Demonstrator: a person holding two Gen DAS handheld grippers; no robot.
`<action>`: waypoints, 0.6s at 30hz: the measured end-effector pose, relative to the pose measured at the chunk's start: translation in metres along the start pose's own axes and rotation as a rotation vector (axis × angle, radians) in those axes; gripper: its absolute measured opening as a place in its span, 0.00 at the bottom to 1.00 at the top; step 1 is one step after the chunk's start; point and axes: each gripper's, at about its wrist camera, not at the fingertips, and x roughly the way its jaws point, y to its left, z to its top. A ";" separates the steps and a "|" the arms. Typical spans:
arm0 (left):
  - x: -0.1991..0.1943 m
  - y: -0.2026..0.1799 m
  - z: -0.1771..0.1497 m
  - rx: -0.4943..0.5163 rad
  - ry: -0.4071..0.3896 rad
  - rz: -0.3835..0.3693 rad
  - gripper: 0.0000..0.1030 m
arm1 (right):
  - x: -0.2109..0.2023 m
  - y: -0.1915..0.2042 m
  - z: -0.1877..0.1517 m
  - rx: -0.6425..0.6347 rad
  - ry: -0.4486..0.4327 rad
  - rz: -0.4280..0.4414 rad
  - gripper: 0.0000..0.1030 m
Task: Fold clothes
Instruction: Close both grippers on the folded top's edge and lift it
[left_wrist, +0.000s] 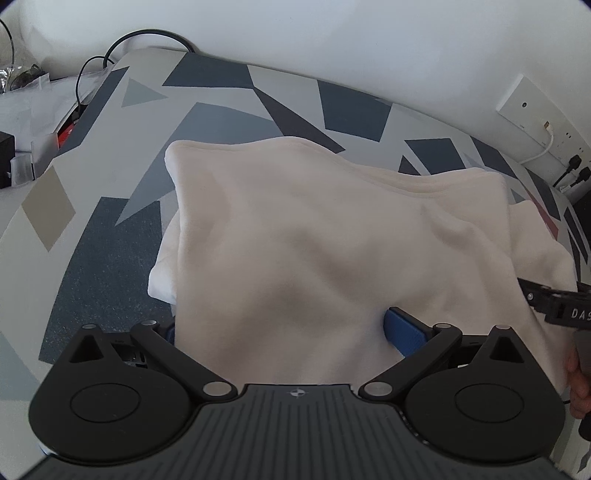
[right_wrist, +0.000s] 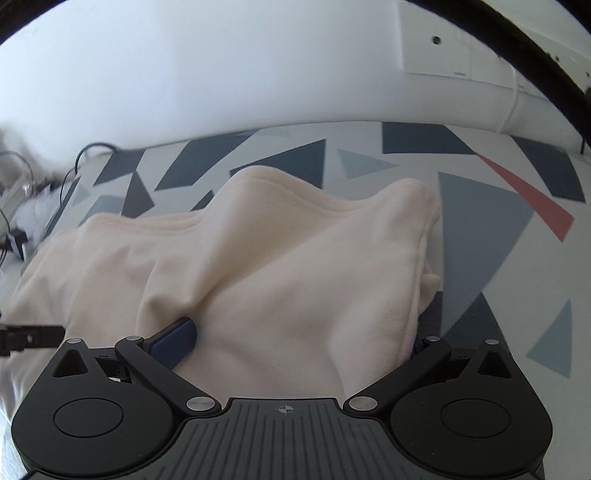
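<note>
Geometric-print counter, grey, navy, one red shape; white wall behind. Lettering "DAS" on right gripper. Cream fleece garment, folded, lies mid-counter, draped between spread fingers of left gripper and right gripper alike.

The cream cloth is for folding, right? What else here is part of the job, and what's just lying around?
For the job: cream cloth, left gripper, right gripper, patterned surface.
Just lying about: black cables, wall sockets, clutter beside the surface.
</note>
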 end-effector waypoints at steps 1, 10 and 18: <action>-0.002 -0.001 -0.001 -0.006 -0.004 -0.002 0.94 | -0.001 0.004 -0.001 -0.013 -0.003 -0.001 0.88; -0.025 0.001 -0.018 -0.067 -0.027 -0.030 0.45 | -0.020 0.020 -0.009 0.003 -0.017 0.023 0.46; -0.073 0.015 -0.057 -0.096 -0.156 0.031 0.34 | -0.072 0.043 -0.024 0.021 -0.118 0.078 0.35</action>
